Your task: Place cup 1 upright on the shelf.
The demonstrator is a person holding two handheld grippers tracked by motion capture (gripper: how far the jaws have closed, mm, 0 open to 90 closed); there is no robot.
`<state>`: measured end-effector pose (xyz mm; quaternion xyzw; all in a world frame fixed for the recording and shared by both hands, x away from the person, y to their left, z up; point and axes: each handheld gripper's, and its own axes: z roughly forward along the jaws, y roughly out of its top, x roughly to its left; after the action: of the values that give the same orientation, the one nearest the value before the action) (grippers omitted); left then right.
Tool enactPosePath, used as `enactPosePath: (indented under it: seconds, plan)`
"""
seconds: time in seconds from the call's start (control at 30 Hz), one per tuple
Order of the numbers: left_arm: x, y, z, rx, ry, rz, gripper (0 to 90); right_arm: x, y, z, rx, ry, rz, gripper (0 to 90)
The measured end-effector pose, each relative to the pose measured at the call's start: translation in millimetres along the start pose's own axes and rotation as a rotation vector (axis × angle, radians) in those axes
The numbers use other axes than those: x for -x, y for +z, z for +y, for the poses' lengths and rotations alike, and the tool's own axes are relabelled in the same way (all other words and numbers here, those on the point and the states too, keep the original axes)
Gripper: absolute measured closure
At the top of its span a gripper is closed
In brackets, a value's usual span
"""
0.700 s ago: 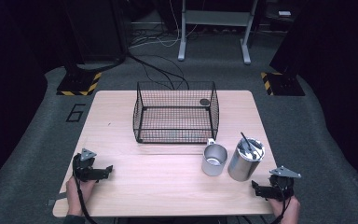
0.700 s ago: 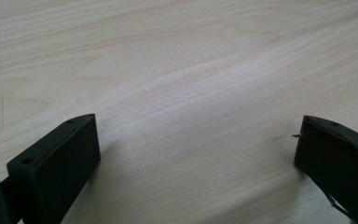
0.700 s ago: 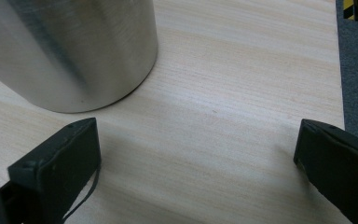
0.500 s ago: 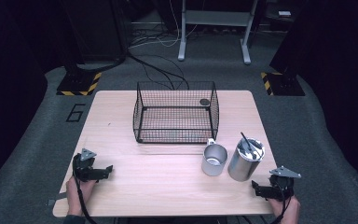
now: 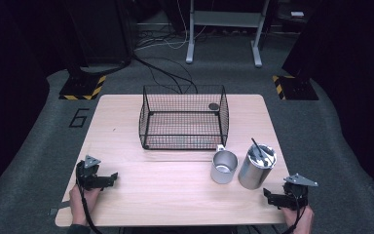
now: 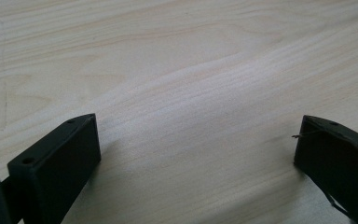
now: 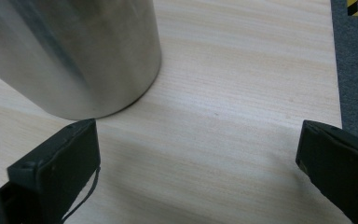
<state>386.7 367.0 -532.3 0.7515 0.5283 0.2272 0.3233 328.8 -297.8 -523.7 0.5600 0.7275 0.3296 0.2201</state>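
Steel canister (image 5: pixel 256 167) holds utensils, steel mug (image 5: pixel 223 166) beside it, wire basket (image 5: pixel 183 117) behind. Wooden bench (image 5: pixel 165 190). Left gripper (image 5: pixel 113 177) and right gripper (image 5: pixel 267 196) both wide open.

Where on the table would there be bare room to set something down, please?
The wood between the left tool and the steel mug is bare, as are the strips on either side of the wire basket. It is crowded at the near right, where the mug, the utensil canister and the right tool sit close together.
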Motion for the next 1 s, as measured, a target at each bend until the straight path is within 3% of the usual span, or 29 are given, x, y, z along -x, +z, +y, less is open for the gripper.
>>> enactPosePath:
  seconds: [0.5, 0.73, 1.0]
  plan:
    - [0.1, 0.1, 0.0, 0.003, 0.0, 0.002, 0.2, -32.9, -37.9, 28.1, 0.127, -0.074, 0.107, 0.0]
    - [0.0, 0.1, 0.0, 0.003, 0.0, 0.002, 0.2, -37.3, -46.4, 37.9, 0.174, -0.068, 0.129, 0.0]
    - [0.2, 0.2, 0.1, 0.001, -0.003, 0.001, 0.2, -42.7, -51.4, 63.6, 0.251, -0.095, 0.151, 0.0]
